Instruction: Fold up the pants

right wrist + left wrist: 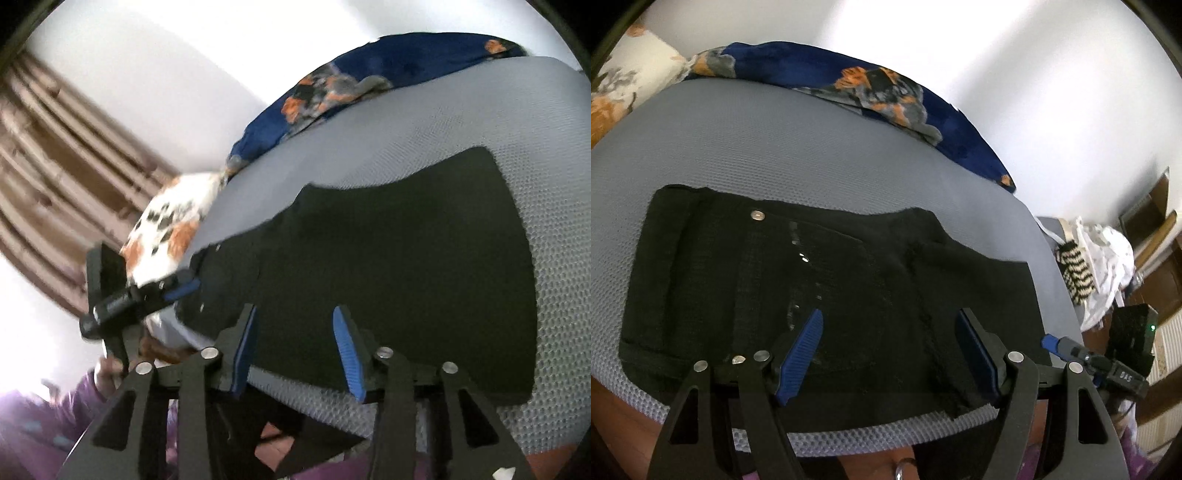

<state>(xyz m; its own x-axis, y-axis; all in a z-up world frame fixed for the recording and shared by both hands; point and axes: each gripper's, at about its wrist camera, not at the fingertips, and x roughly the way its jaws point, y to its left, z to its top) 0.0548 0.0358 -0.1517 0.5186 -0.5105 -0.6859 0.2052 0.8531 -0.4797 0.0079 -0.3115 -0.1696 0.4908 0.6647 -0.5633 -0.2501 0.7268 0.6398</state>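
Item: black pants (827,295), folded flat on my grey mattress (798,147). Left gripper (888,350): jaws wide apart, empty, above the cloth. Right gripper (295,350): jaws partly apart, empty, at the near edge.

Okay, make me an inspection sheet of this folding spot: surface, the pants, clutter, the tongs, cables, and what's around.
Surface: grey mesh mat, bare around the garment.
Job's things: black pants, folded into a flat compact block with the waist button showing, lying near the mat's front edge.
Clutter: blue floral blanket along the far edge; floral pillow at a corner; white clothes with a striped piece off the mat's side.
Grippers: left tongs open above the pants; right tongs open, nothing between them.
Cables: nothing seen.
Surroundings: white wall; wooden furniture, blurred.
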